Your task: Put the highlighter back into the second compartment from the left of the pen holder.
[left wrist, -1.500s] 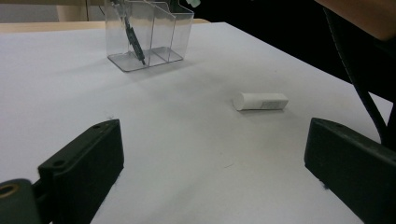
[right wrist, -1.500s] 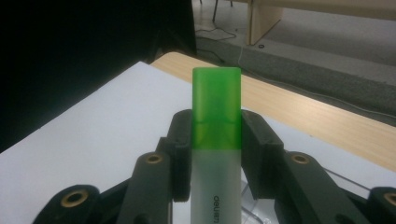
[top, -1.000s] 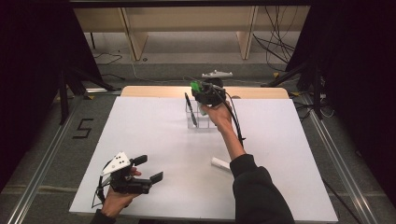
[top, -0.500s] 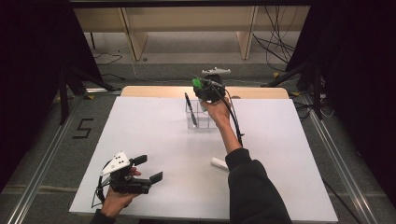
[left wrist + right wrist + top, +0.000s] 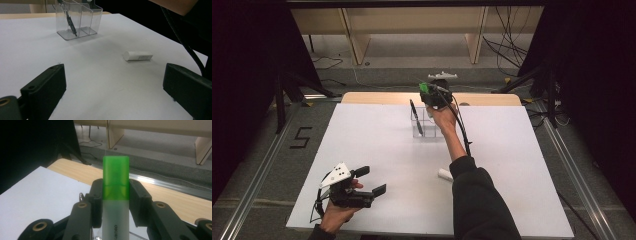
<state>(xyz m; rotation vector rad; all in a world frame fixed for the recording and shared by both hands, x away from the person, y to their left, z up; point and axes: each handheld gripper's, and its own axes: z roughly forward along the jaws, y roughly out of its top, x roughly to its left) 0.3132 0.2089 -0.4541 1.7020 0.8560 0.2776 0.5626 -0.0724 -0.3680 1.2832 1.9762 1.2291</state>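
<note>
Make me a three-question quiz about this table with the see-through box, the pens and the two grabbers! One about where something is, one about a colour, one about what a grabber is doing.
1. Where does the black pen stand?
A. in the clear box
B. flat on the table
C. in the left gripper

2. What colour is the highlighter's cap?
A. red
B. green
C. blue

3. What is the right gripper doing?
A. lying empty on the table
B. gripping the white cylinder
C. gripping the highlighter

Answers:
1. A, the pen leans inside a compartment of the box.
2. B, the right gripper view shows a bright green cap.
3. C, both jaws press the highlighter's sides.
</note>
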